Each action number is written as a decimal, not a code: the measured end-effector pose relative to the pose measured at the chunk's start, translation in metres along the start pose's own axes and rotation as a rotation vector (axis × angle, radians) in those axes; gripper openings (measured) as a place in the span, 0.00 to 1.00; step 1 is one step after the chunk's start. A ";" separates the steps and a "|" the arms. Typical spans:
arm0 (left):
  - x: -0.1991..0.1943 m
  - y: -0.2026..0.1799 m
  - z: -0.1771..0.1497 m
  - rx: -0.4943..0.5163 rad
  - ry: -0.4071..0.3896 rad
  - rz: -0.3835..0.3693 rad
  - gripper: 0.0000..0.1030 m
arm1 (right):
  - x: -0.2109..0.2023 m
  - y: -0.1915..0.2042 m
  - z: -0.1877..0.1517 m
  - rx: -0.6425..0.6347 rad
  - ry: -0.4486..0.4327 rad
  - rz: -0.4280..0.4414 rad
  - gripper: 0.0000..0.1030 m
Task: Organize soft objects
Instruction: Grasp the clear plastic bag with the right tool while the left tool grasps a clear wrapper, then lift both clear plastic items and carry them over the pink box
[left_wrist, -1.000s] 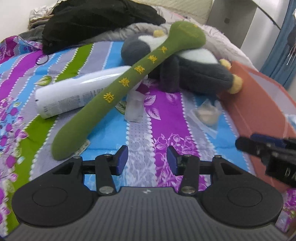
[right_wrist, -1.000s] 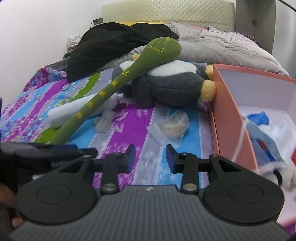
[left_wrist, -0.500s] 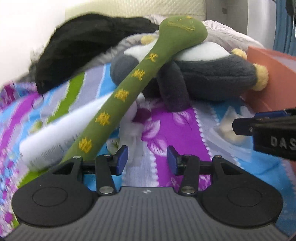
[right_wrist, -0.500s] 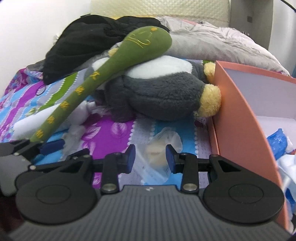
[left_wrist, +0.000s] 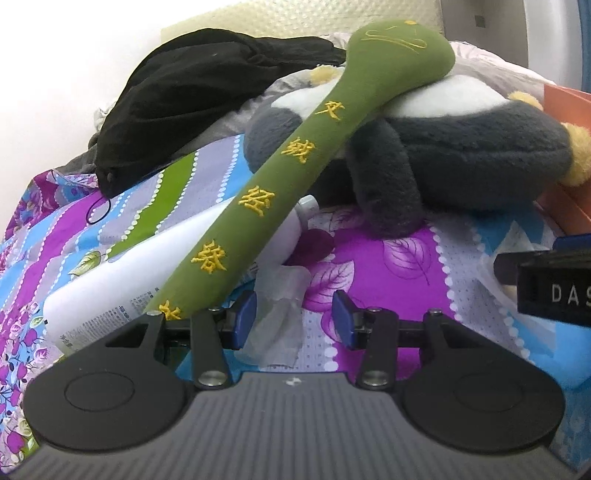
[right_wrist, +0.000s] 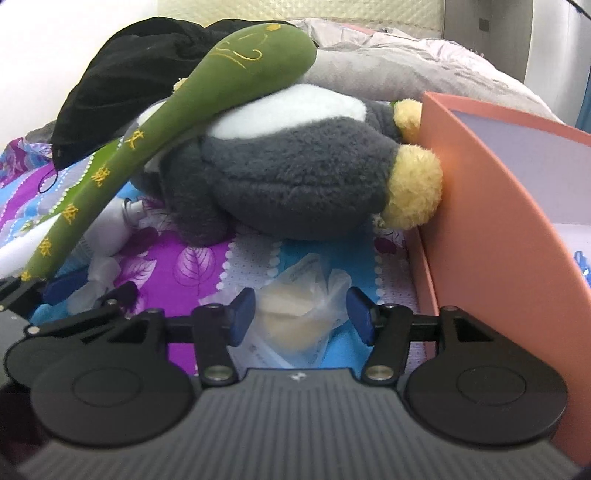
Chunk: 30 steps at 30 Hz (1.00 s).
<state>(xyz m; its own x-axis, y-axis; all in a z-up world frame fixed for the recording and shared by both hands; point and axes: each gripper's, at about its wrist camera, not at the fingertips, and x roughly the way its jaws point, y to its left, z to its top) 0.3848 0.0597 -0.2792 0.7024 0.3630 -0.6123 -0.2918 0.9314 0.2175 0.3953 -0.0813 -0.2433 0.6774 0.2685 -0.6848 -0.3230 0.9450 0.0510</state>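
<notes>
Your left gripper (left_wrist: 294, 319) sits low over the bedspread (left_wrist: 388, 258) with its blue pads parted and nothing between them except a crumpled bit of clear wrap (left_wrist: 280, 321) lying on the cloth below; the lower end of the green plush stick (left_wrist: 295, 162) lies just beside the left pad, and you cannot tell from this view whether they touch. Your right gripper (right_wrist: 301, 314) is also spread wide, holding nothing; between its pads, on the bedspread (right_wrist: 192, 258), lies a clear plastic packet (right_wrist: 299, 314) with something pale yellow inside.

You have the green plush stick (right_wrist: 207, 96), stitched with yellow characters, slanting up from near your left gripper so that its broad head rests on the white belly of the grey plush toy (left_wrist: 461, 155); under its shaft lies a white bottle (left_wrist: 140, 273) on its side. The grey plush toy (right_wrist: 295, 173) lies on the bedspread with one yellow foot touching the wall of the orange box (right_wrist: 491, 229) on your right. Behind the toys you can see a heap of black clothing (left_wrist: 192, 107) and a grey duvet (right_wrist: 406, 70).
</notes>
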 end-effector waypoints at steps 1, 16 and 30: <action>0.001 -0.001 0.000 0.005 -0.003 0.007 0.44 | 0.001 0.001 0.000 -0.002 0.003 0.011 0.56; -0.017 0.004 0.001 -0.019 -0.006 -0.011 0.16 | -0.004 0.011 -0.001 -0.092 0.029 -0.009 0.14; -0.087 0.031 -0.011 -0.152 0.042 -0.183 0.16 | -0.073 0.029 -0.018 -0.110 -0.010 0.026 0.12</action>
<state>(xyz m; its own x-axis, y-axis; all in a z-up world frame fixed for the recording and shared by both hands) 0.3072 0.0564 -0.2275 0.7256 0.1837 -0.6632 -0.2583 0.9659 -0.0151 0.3246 -0.0764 -0.2054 0.6747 0.2947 -0.6767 -0.4107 0.9117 -0.0125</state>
